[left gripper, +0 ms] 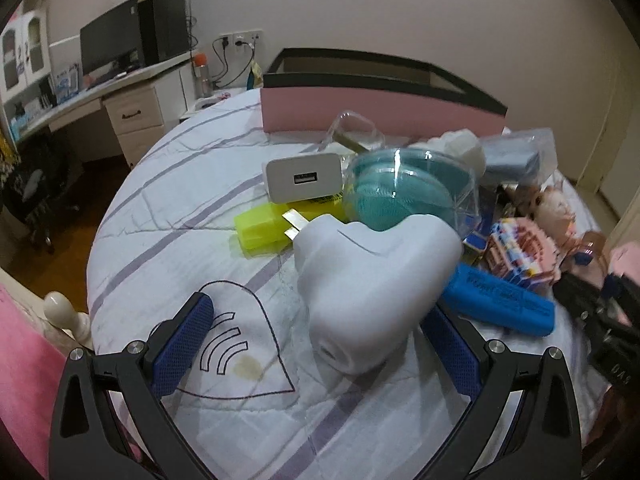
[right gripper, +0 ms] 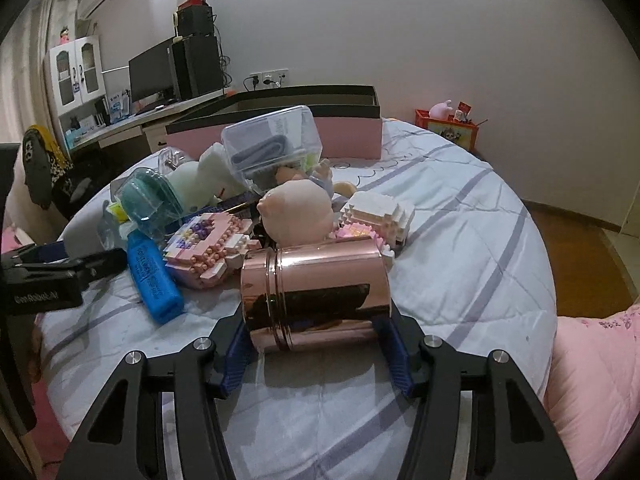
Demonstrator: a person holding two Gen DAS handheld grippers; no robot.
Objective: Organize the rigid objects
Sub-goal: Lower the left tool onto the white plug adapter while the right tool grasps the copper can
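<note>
- The left gripper has its jaws spread wide above the striped bedsheet. The left blue pad is clear of everything; the right one sits just beside the white plug adapter, contact cannot be confirmed.
- The white plug adapter lies on the bedsheet between the fingers, metal prongs pointing away toward the yellow box.
- Beyond it lie a white USB charger, a teal item in clear packaging and a blue case, all in one pile.
- The right gripper has its jaws around the rose-gold tin. Both blue pads flank the tin's ends; whether they press on it cannot be told.
- The rose-gold tin lies on its side on the bedsheet, at the near edge of the pile.
- Directly behind the tin are a pink plush toy and pink-and-white brick models.
- A pink storage box stands open at the far side of the bed.
</note>
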